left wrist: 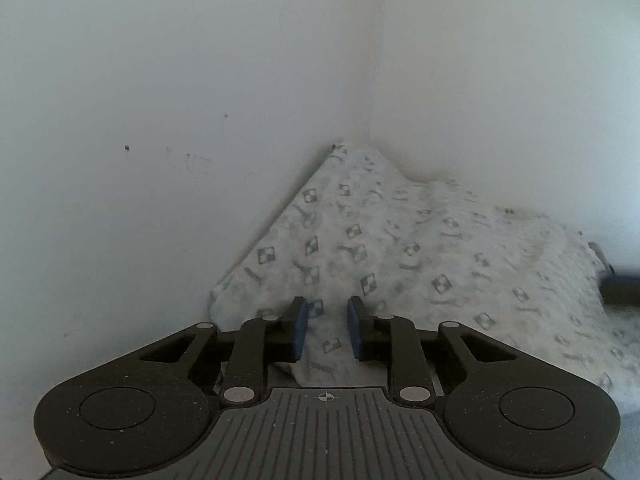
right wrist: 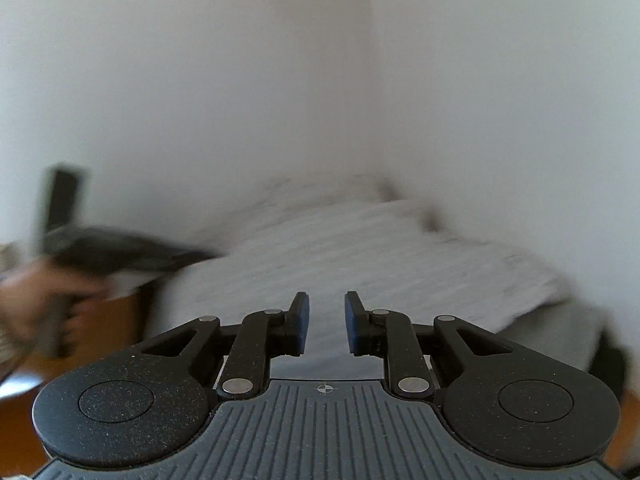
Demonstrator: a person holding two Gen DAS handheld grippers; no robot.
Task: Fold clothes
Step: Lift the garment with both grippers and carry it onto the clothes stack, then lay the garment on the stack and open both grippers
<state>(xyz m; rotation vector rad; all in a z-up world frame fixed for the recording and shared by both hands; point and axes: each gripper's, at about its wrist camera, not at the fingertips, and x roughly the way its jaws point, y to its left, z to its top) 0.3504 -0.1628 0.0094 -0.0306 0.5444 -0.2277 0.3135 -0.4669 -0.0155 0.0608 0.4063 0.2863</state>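
Both wrist views face corner

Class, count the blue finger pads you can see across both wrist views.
4. Two on the left gripper: pads and. Two on the right gripper: and. None appear hidden.

Light is soft, even daylight, slightly dim and grey-blue, with no glare. My left wrist view is sharp: the print on the patterned cloth reads clearly, with faint shadow in the wall corner. My right wrist view is heavily motion-smeared; only my right hand-held gripper stays crisp. Fisheye bends both frames, with dark vignetting at the top corners.
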